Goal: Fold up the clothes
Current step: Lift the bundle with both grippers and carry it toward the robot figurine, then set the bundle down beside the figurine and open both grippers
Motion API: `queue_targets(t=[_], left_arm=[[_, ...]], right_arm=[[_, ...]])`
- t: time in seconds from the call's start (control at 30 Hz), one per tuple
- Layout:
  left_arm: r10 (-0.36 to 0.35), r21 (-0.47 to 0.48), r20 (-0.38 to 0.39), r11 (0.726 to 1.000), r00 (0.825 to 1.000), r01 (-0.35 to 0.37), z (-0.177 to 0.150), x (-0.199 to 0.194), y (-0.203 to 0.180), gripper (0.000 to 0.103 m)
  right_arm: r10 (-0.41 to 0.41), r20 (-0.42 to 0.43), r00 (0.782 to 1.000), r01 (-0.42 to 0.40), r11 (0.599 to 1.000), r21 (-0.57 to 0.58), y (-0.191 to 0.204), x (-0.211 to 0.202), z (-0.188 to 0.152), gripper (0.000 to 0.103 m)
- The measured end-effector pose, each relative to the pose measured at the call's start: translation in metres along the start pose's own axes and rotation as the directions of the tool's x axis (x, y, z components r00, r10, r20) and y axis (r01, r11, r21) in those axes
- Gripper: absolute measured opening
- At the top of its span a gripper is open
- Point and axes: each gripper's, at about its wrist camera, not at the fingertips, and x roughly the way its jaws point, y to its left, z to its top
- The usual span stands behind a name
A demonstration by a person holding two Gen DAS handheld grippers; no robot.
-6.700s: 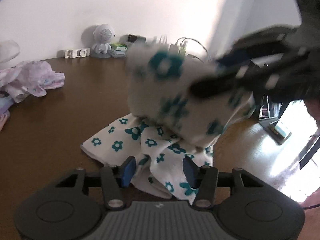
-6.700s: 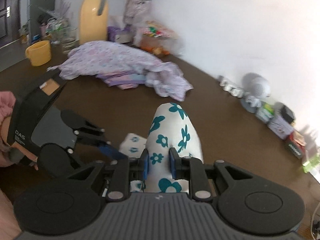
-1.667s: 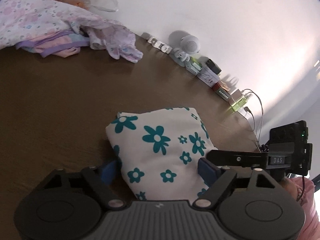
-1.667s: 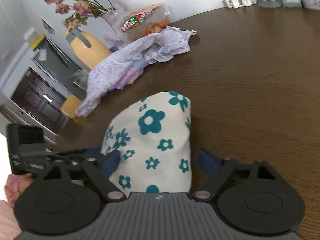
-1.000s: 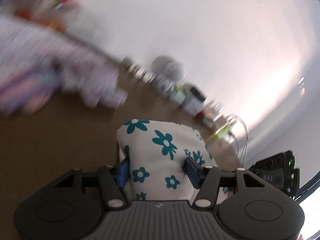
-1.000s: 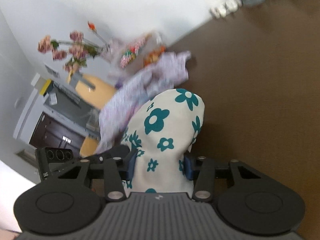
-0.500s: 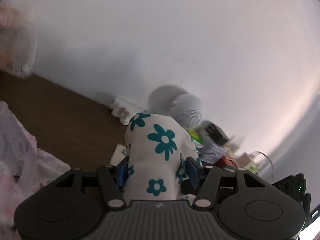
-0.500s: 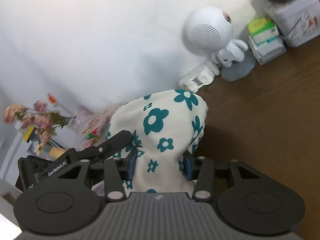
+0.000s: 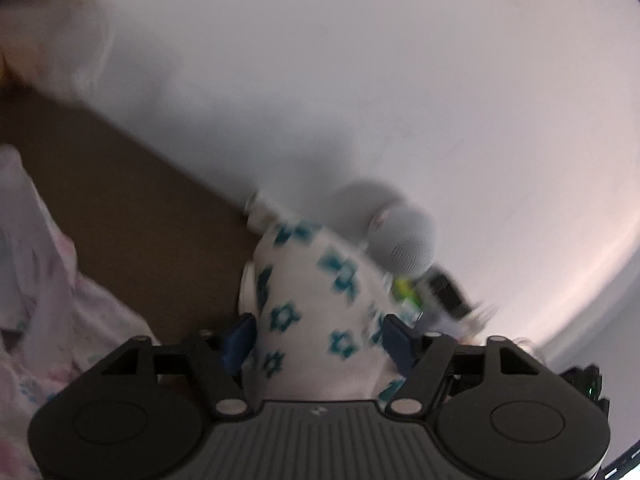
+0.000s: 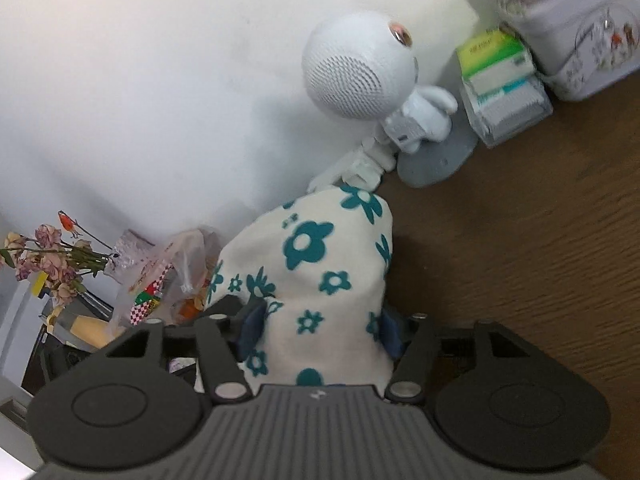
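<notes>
Motion blur smears the folded floral cloth and the boxes behind it.

Soft matt floral cloth on smooth brown wood table; white figurine of mesh-textured plastic.

our left gripper has a dark grey ribbed body with a small pale logo at its middle, two round discs pressed into its flat black wings, and a silver screw at the foot of each black finger link. its pads are blue. our right gripper is built the same: ribbed grey housing, round discs, silver screws, blue pads.
</notes>
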Motion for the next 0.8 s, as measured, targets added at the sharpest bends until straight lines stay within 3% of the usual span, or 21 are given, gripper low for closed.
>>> queue_targets(t=[0.13, 0.2, 0.23, 0.27, 0.3, 0.37, 0.47, 0.6, 0.73, 0.8], left_arm=[[0.039, 0.121, 0.156, 0.991, 0.987, -0.059, 0.007, -0.017, -0.021, 0.074], [0.047, 0.187, 0.184, 0.979, 0.982, -0.082, 0.007, -0.012, -0.031, 0.06], [0.051, 0.219, 0.187, 0.971, 0.981, -0.092, 0.006, -0.008, -0.036, 0.039], [0.064, 0.247, 0.182, 0.963, 0.981, -0.108, 0.004, -0.002, -0.04, 0.021], [0.09, 0.271, 0.165, 0.953, 0.982, -0.133, 0.002, 0.007, -0.043, 0.017], [0.142, 0.301, 0.133, 0.937, 0.981, -0.176, -0.004, 0.022, -0.045, 0.017], [0.195, 0.299, 0.047, 0.933, 0.98, -0.2, -0.011, 0.041, -0.036, 0.017], [0.191, 0.281, 0.018, 0.941, 0.981, -0.188, -0.014, 0.045, -0.024, 0.016], [0.159, 0.282, 0.055, 0.945, 0.986, -0.168, -0.013, 0.025, -0.029, 0.023], [0.162, 0.333, 0.095, 0.925, 0.982, -0.184, -0.015, 0.011, -0.039, 0.025]], right_arm=[[-0.048, 0.142, 0.989, 0.061, 0.994, -0.095, 0.02, -0.026, 0.004, 0.069], [-0.046, 0.205, 0.978, 0.079, 0.984, -0.16, 0.034, -0.028, 0.002, 0.059], [-0.057, 0.223, 0.973, 0.102, 0.975, -0.196, 0.042, -0.026, 0.001, 0.047], [-0.081, 0.233, 0.969, 0.138, 0.962, -0.237, 0.05, -0.021, -0.003, 0.042], [-0.108, 0.241, 0.964, 0.176, 0.944, -0.278, 0.058, -0.014, -0.006, 0.037], [-0.161, 0.222, 0.962, 0.232, 0.909, -0.346, 0.068, 0.001, -0.014, 0.03], [-0.244, 0.202, 0.949, 0.31, 0.846, -0.435, 0.075, 0.019, -0.027, 0.031], [-0.305, 0.219, 0.927, 0.376, 0.765, -0.523, 0.075, 0.032, -0.04, 0.031], [-0.265, 0.223, 0.938, 0.344, 0.794, -0.502, 0.077, 0.018, -0.041, 0.033], [-0.23, 0.221, 0.948, 0.312, 0.815, -0.488, 0.083, 0.004, -0.043, 0.033]])
